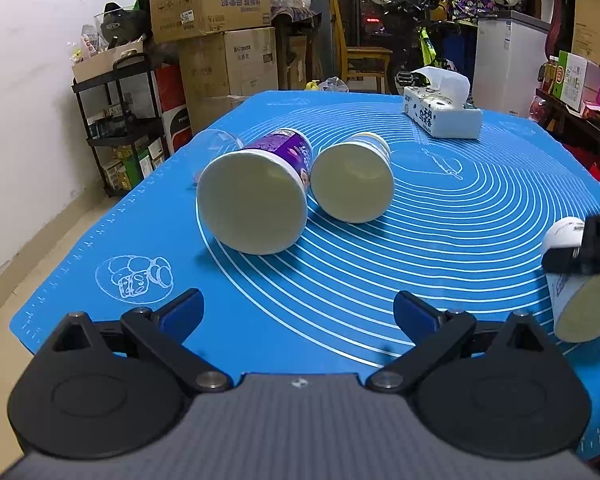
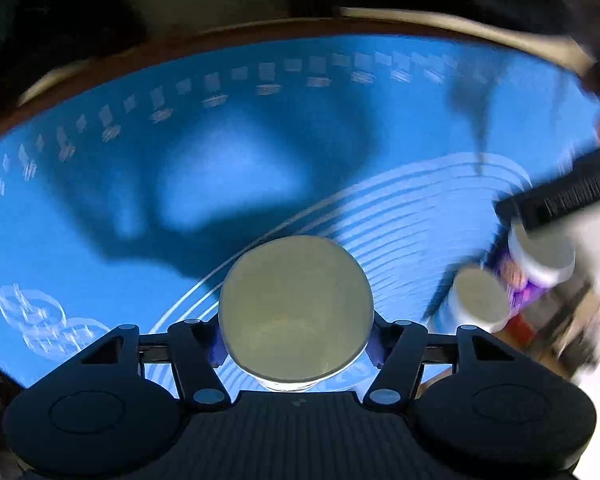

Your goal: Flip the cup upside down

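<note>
My right gripper [image 2: 295, 344] is shut on a white paper cup [image 2: 295, 308], held above the blue mat with its open mouth toward the camera; the view is motion-blurred. The same cup [image 1: 576, 292] shows at the right edge of the left wrist view, tilted, with the right gripper's black finger across it. My left gripper [image 1: 298, 312] is open and empty, low over the mat's near edge. Two more cups lie on their sides on the mat: a purple one [image 1: 256, 196] and a white one [image 1: 354, 180], mouths toward me, touching side by side.
A blue silicone mat [image 1: 440, 240] covers the table. A tissue pack [image 1: 442, 114] lies at the far right of it. A clear plastic cup [image 1: 216, 140] lies behind the purple cup. Cardboard boxes [image 1: 212, 8] and a shelf stand beyond the table's far left.
</note>
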`<action>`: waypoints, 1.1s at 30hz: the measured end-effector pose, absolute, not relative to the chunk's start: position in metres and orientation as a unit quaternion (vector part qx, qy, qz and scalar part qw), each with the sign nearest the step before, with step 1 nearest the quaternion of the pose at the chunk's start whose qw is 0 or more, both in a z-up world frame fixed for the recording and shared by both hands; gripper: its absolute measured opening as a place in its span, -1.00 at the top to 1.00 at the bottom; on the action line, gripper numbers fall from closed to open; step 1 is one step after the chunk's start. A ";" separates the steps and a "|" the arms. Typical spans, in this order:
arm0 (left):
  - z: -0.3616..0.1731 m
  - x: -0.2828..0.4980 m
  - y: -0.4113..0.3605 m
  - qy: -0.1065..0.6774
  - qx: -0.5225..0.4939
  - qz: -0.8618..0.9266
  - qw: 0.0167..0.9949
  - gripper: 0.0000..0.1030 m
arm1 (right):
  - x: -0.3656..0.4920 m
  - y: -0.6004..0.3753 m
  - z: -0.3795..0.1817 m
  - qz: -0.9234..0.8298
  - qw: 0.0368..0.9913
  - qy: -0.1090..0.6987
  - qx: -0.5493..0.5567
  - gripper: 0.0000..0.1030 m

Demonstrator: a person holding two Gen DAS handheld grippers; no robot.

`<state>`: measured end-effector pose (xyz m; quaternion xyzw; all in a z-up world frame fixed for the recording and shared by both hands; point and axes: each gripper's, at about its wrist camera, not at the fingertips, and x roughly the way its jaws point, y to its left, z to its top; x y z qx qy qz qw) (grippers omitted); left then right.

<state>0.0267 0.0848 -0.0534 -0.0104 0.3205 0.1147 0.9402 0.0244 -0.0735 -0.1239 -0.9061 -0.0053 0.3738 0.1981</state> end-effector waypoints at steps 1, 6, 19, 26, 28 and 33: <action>-0.053 0.027 0.084 0.320 -0.010 0.115 0.940 -0.94 | 0.026 -0.070 -0.120 0.375 0.222 0.008 -0.900 -0.28; -0.052 0.027 0.083 0.319 -0.008 0.114 0.941 -0.94 | 0.035 -0.059 -0.089 0.382 0.368 0.069 -0.845 -0.28; -0.049 0.029 0.072 0.315 0.008 0.104 0.943 -0.94 | 0.065 -0.071 -0.027 0.360 0.585 0.145 -0.712 -0.27; -0.049 0.030 0.072 0.317 0.005 0.105 0.943 -0.94 | 0.058 -0.073 -0.053 0.349 0.514 0.110 -0.776 -0.28; -0.049 0.030 0.072 0.318 0.005 0.105 0.942 -0.94 | 0.058 -0.071 -0.066 0.348 0.488 0.109 -0.793 -0.28; -0.050 0.030 0.073 0.318 0.003 0.106 0.942 -0.94 | 0.055 -0.069 -0.080 0.347 0.460 0.100 -0.811 -0.28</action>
